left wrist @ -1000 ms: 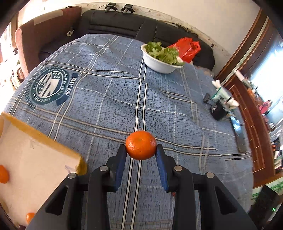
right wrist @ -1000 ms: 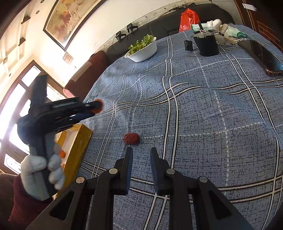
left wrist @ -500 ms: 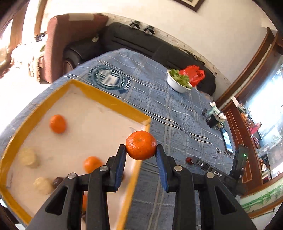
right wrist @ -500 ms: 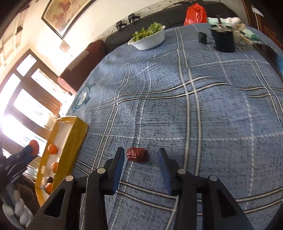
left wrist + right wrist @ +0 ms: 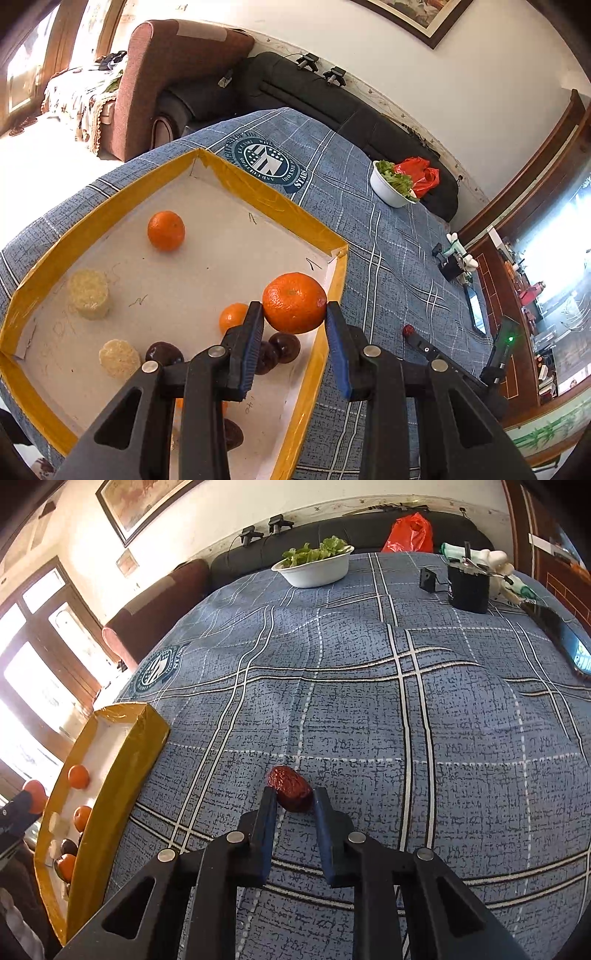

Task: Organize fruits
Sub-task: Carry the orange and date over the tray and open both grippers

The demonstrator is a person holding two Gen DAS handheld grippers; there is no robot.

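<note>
- Left gripper (image 5: pixel 294 314) grips a tangerine (image 5: pixel 294 302) between its blue pads, held above the tray's (image 5: pixel 258 192) 4 o'clock corner.
- The yellow-rimmed tray lies on the blue plaid cloth (image 5: pixel 369 701); inside are a tangerine at 11 o'clock (image 5: pixel 166 230), another just left of the left finger (image 5: pixel 232 316), two pale chunks (image 5: pixel 88 294) at 8 o'clock, and dark dates (image 5: pixel 164 353) near the fingers.
- Right gripper (image 5: pixel 293 797) has just closed narrow on a date (image 5: pixel 290 788) lying on the cloth, at 3 o'clock from the tray.
- A white bowl (image 5: pixel 314 572) of greens sits at the far edge, 12 o'clock.
</note>
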